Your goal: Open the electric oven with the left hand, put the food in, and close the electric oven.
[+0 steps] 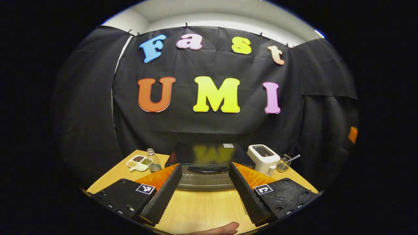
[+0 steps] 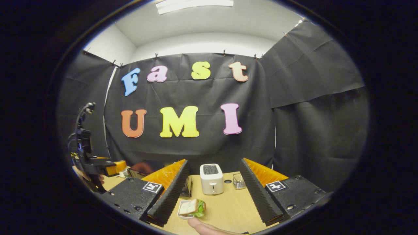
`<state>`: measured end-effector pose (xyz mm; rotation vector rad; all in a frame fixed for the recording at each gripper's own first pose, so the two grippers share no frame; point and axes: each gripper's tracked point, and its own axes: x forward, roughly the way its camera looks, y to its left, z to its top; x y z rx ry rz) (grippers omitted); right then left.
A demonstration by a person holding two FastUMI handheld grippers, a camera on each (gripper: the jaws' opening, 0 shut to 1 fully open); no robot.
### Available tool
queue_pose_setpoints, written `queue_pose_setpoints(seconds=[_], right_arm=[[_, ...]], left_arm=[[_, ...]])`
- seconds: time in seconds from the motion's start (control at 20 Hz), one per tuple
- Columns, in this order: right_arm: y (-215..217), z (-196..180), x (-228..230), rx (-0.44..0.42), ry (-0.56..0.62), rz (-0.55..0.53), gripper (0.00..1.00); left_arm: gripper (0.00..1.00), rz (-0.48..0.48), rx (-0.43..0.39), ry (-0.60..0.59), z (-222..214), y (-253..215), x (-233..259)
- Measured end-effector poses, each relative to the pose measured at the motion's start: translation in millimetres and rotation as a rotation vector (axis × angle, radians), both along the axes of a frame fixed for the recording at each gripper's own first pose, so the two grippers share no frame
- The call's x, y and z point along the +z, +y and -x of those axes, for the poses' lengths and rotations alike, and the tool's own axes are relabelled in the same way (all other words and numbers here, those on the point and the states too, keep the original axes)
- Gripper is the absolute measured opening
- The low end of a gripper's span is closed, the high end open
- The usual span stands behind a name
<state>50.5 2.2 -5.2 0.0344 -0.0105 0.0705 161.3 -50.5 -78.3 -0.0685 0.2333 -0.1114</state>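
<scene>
The booth is lit evenly from above — a ceiling light panel [image 2: 194, 6] is seen at the top of the right gripper view. Shadows on the table [image 1: 202, 209] are soft. A blurred reflection is carried on the glossy oven [image 1: 209, 155] top. Straight lines are bowed by fisheye distortion, and detail is softened toward the edges.

No words, brands or numbers can be read. A square black-and-white coded tag sits on each finger block of the left tool [image 1: 205, 187] and of the right tool [image 2: 212, 195]. A pale sticker [image 1: 228, 145] on the top of the electric oven [image 1: 209, 156] is too small to read
</scene>
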Motion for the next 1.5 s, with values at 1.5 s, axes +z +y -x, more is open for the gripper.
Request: queue_pose_setpoints(seconds=[1.5], right_arm=[[-12.0, -30.5, -24.1, 0.008, 0.062, -0.002, 1.00]], left_arm=[[0.98, -0.058, -0.005, 0.344, -97.5, -16.2, -119.5]])
